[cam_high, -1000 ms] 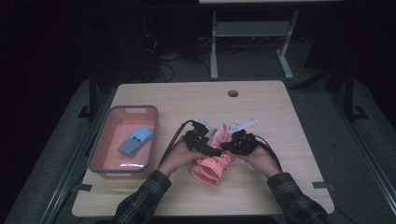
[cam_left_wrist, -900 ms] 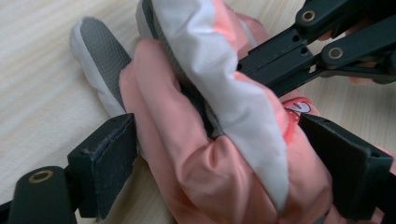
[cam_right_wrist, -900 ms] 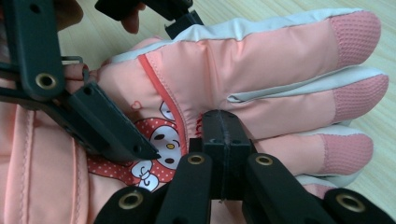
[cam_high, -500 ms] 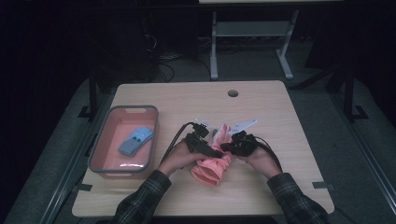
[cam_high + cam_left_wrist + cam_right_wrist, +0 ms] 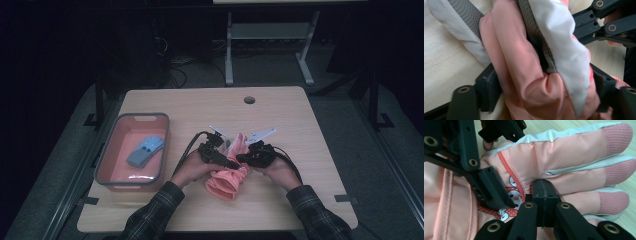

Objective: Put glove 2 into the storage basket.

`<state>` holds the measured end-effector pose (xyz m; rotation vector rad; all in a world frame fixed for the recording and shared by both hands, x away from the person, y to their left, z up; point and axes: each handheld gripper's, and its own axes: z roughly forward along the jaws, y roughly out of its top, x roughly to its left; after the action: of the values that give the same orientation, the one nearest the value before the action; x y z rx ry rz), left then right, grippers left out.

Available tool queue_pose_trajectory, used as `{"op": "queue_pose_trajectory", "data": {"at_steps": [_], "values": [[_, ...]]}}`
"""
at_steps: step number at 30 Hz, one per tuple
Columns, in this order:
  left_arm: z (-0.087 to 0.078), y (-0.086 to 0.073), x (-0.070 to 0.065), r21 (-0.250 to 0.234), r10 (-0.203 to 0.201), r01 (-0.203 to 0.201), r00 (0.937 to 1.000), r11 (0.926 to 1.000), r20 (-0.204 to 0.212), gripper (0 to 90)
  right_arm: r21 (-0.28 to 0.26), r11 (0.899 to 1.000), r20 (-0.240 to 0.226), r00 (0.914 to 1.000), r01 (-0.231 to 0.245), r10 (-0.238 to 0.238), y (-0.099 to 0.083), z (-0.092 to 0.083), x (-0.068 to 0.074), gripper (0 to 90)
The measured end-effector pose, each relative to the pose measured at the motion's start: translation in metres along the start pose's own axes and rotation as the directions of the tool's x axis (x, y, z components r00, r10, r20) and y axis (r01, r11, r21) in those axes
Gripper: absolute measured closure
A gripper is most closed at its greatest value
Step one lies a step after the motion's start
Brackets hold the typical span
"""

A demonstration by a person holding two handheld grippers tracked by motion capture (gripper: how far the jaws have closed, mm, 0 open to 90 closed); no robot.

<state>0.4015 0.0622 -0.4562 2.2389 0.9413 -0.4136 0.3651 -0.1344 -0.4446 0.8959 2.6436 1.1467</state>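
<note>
Glove (image 5: 227,170) lies mid-table in the high view, long axis from seven to one o'clock, between both hands. Left gripper (image 5: 544,82) view: jaws straddling it, just been closing. Right gripper (image 5: 543,195) view: clenched on fabric, fingers pointing three o'clock.

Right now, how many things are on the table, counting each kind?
Pink gloves: 1
Pink bins: 1
Blue folded items in the bin: 1; what they are is too small to tell
Hand-held tongs: 2, the left tongs around the glove and the right tongs closed against it
Total: 5
</note>
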Motion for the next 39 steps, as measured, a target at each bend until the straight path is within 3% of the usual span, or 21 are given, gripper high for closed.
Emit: {"op": "queue_pose_trajectory", "data": {"at_steps": [7,12,13,14,16,18,19,22,26,28,29,32,36,39], "values": [[-0.001,0.005,0.0,0.055,-0.019,0.02,0.9997,0.9983,-0.012,40.0,-0.003,1.0,-0.001,1.0,0.006,-0.006,0.0,0.001,0.001,90.0],[-0.004,0.004,0.003,0.04,-0.002,0.002,1.0,0.9992,-0.001,50.2,-0.015,1.0,-0.013,0.9999,0.004,-0.004,0.0,-0.003,-0.001,86.2],[-0.005,0.004,0.004,0.038,-0.003,0.003,1.0,0.9993,0.004,50.2,-0.023,1.0,-0.023,0.9997,-0.003,0.003,0.0,-0.005,-0.002,81.8],[-0.006,0.003,0.004,0.026,-0.009,0.008,0.9999,0.9996,0.008,52.9,-0.043,0.998,-0.075,0.9967,-0.035,0.031,-0.001,-0.012,-0.005,66.8],[-0.006,0.003,0.003,0.01,-0.006,0.006,0.9998,0.9999,0.017,53.8,-0.046,0.998,-0.093,0.9947,-0.048,0.044,-0.001,-0.015,-0.006,63.5],[-0.008,0.003,0.001,0.01,0.014,-0.014,0.9998,0.9999,0.018,56.4,-0.083,0.996,-0.054,0.9978,-0.043,0.039,-0.007,-0.026,-0.005,52.2],[-0.008,0.003,0.001,0.01,0.014,-0.014,0.9998,0.9999,0.018,56.8,-0.083,0.996,-0.054,0.9978,-0.043,0.039,-0.007,-0.026,-0.005,52.2],[-0.011,0.003,0.0,0.01,0.033,-0.033,0.9992,0.9994,0.024,57.4,-0.142,0.988,0.004,0.998,-0.062,0.063,-0.016,-0.041,-0.011,42.4],[-0.016,0.002,-0.003,0.012,0.043,-0.043,0.9986,0.999,0.03,58.0,-0.181,0.976,0.08,0.9874,-0.12,0.137,-0.033,-0.056,-0.028,28.7],[-0.02,0.002,-0.005,0.004,0.052,-0.052,0.9983,0.9986,0.025,58.8,-0.16,0.973,0.129,0.9741,-0.165,0.186,-0.05,-0.057,-0.04,24.9],[-0.02,0.002,-0.005,0.004,0.052,-0.052,0.9983,0.9986,0.025,59.0,-0.16,0.973,0.129,0.9741,-0.165,0.186,-0.05,-0.057,-0.04,24.9],[-0.024,0.002,-0.008,-0.005,0.069,-0.069,0.9975,0.9976,0.016,59.7,-0.129,0.972,0.167,0.9616,-0.198,0.218,-0.063,-0.053,-0.049,24.6],[-0.03,0.003,-0.013,-0.006,0.088,-0.088,0.9961,0.9961,-0.002,60.4,-0.087,0.972,0.197,0.9524,-0.219,0.232,-0.068,-0.041,-0.053,21.3],[-0.035,0.004,-0.015,-0.019,0.101,-0.101,0.9948,0.9947,-0.012,60.9,-0.057,0.978,0.221,0.9525,-0.202,0.209,-0.071,-0.034,-0.055,17.1]]}}
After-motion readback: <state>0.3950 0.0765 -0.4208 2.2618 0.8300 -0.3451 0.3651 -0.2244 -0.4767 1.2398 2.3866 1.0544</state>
